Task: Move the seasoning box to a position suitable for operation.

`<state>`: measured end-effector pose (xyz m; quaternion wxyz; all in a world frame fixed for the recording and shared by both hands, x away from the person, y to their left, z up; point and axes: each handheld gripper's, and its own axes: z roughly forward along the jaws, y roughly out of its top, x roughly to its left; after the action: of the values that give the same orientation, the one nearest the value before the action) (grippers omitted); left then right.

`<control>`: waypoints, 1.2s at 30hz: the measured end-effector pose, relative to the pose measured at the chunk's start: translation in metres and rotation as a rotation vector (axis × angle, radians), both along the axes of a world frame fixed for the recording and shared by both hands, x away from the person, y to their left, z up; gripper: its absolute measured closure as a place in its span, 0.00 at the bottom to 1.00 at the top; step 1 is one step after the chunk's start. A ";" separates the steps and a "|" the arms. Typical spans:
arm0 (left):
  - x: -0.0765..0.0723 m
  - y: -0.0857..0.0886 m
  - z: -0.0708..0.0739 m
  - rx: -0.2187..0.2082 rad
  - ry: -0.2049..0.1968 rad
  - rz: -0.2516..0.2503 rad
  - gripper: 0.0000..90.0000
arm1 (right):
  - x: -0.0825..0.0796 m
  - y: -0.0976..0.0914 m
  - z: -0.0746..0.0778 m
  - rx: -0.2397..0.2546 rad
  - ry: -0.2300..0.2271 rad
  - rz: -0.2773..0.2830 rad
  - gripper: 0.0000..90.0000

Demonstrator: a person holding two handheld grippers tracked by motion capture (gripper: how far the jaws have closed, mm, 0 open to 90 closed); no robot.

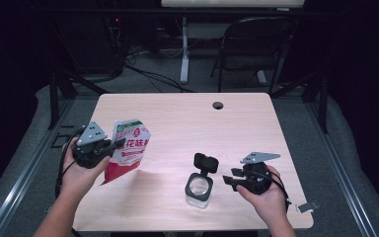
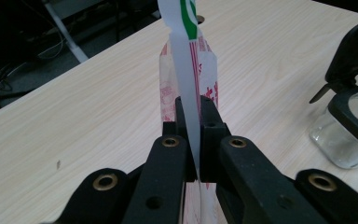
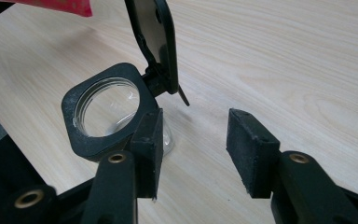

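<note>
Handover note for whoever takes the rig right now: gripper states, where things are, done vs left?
Left hand-held gripper: shut on the red, white and green printed snack pouch, held up off the light wooden table at its left side.
Right hand-held gripper: open, nothing between its jaws, just right of the clear square glass jar.
Jar: upright near the front edge, its black hinged flip lid standing open, apparently empty.
Done: pouch picked up, jar lid open.
Left, likely: steady the jar, bring the pouch over it and pour, then close the lid.
</note>
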<state>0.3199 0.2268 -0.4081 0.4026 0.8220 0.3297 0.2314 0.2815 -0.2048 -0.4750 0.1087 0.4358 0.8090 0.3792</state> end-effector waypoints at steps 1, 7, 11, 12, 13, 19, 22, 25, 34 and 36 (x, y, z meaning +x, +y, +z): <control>0.000 -0.004 0.000 -0.004 -0.001 -0.008 1.00 | 0.000 0.000 0.000 0.002 0.002 0.002 0.64; 0.001 -0.029 -0.004 -0.001 0.003 -0.058 1.00 | 0.000 -0.002 0.002 0.019 0.009 0.010 0.65; 0.001 -0.051 -0.010 0.029 0.004 -0.097 1.00 | -0.001 -0.005 0.004 0.066 0.023 0.012 0.67; 0.001 -0.054 -0.010 0.025 0.007 -0.105 1.00 | -0.001 -0.006 0.004 0.077 0.023 0.015 0.67; 0.001 -0.058 -0.011 0.019 0.006 -0.115 1.00 | -0.001 -0.006 0.004 0.078 0.023 0.016 0.67; -0.004 -0.073 -0.018 0.010 0.005 -0.172 1.00 | -0.001 -0.006 0.004 0.066 0.020 0.006 0.65; -0.007 -0.068 -0.027 -0.023 0.025 -0.189 1.00 | -0.002 -0.008 0.006 0.052 0.011 0.001 0.64; -0.011 -0.061 -0.030 -0.059 0.036 -0.191 1.00 | -0.002 -0.008 0.007 0.059 0.008 -0.003 0.64; -0.027 -0.028 -0.054 -0.184 0.113 -0.222 1.00 | -0.005 -0.002 0.012 0.049 0.000 0.017 0.65; -0.031 -0.020 -0.063 -0.221 0.132 -0.221 1.00 | -0.006 -0.001 0.014 0.052 -0.003 0.024 0.65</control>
<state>0.2893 0.2068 -0.4715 0.4910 0.8173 0.2865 0.0938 0.2751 -0.2063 -0.4612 0.0941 0.4281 0.8039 0.4020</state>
